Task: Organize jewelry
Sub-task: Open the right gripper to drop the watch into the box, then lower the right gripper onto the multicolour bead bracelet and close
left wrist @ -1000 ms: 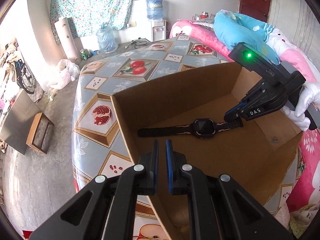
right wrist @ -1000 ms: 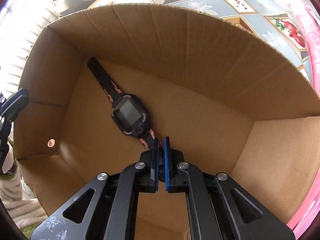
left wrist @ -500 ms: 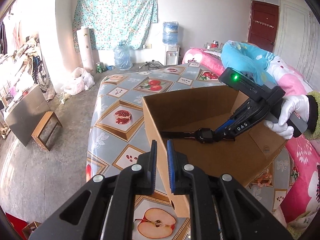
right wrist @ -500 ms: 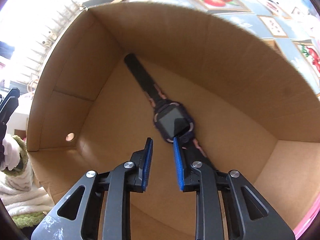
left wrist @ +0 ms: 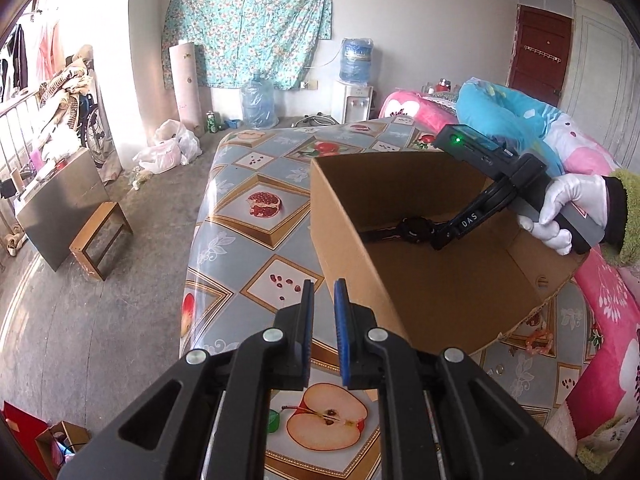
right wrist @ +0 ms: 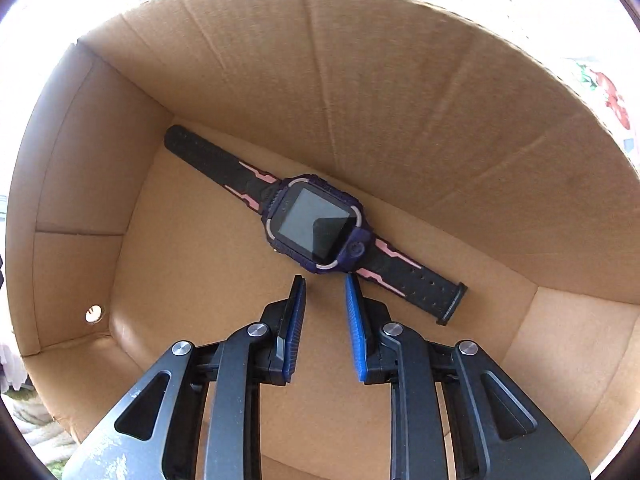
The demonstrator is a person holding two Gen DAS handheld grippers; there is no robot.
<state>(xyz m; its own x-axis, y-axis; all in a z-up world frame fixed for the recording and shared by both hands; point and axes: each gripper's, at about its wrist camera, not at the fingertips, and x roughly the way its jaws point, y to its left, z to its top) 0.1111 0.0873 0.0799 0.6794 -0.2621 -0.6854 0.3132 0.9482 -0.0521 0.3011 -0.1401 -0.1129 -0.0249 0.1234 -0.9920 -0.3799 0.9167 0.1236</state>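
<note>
Watch (right wrist: 316, 224), purple case w/ black-pink strap, lies flat on floor of cardboard box (right wrist: 400, 80), alongside the far wall, face up. R gripper (right wrist: 324, 292) points down into box just beside the case, jaws parted narrow after just opening, nothing between the pads; white-gloved hand (left wrist: 568, 208) holds it. L gripper (left wrist: 322, 308) hovers outside box over fruit-print bench (left wrist: 248, 184), jaws nearly closed, empty.

From your left wrist view the box wall (left wrist: 420, 300) hides part of the watch (left wrist: 414, 229), and the right tool (left wrist: 440, 242) covers its near strap end.
</note>
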